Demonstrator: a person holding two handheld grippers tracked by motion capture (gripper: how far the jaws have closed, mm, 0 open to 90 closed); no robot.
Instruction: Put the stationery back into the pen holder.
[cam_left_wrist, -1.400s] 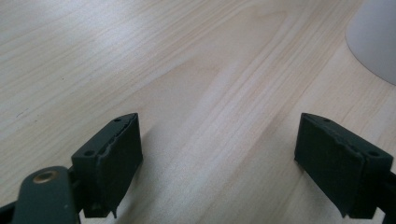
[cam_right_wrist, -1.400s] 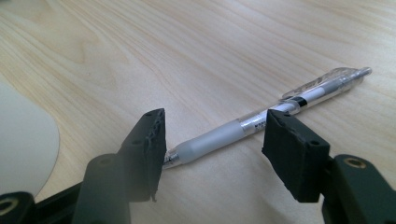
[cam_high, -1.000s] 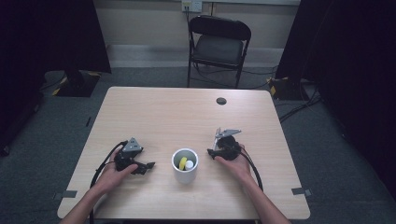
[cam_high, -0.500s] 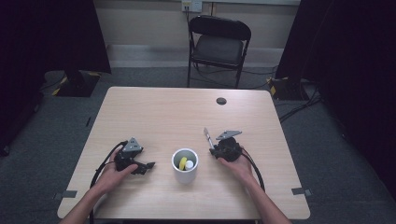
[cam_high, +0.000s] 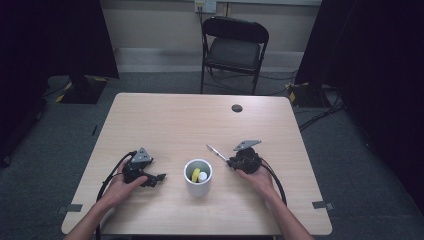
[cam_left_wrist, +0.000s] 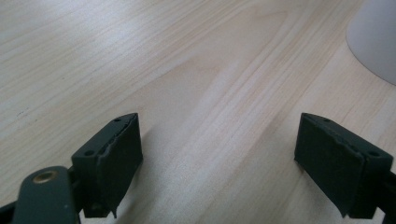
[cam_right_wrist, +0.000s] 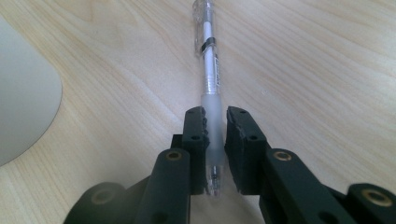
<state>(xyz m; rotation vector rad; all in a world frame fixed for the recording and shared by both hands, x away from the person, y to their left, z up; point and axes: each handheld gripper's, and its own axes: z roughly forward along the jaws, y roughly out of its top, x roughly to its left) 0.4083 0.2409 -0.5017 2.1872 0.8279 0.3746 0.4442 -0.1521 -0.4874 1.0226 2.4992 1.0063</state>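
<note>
A white cup (cam_high: 198, 178) stands near the table's front middle, with a yellow item and a white item inside. Its wall shows at the edge of the left gripper view (cam_left_wrist: 376, 44) and the right gripper view (cam_right_wrist: 23, 107). My right gripper (cam_high: 231, 161) sits just right of the cup, shut on a clear pen (cam_high: 216, 152) that points away to the upper left. In the right gripper view the pen (cam_right_wrist: 210, 70) is pinched at its rubber grip between the jaws (cam_right_wrist: 215, 122). My left gripper (cam_high: 160, 177) rests left of the cup, open, nothing between its pads (cam_left_wrist: 217, 154).
The light wooden table (cam_high: 200, 120) carries a small black round disc (cam_high: 237, 108) at its far right. A black folding chair (cam_high: 234, 50) stands behind the table. Cables trail from both grippers toward the front edge.
The right gripper has lifted and tilted the pen, whose far end now sticks out further to the upper left. The left gripper has stayed put.
</note>
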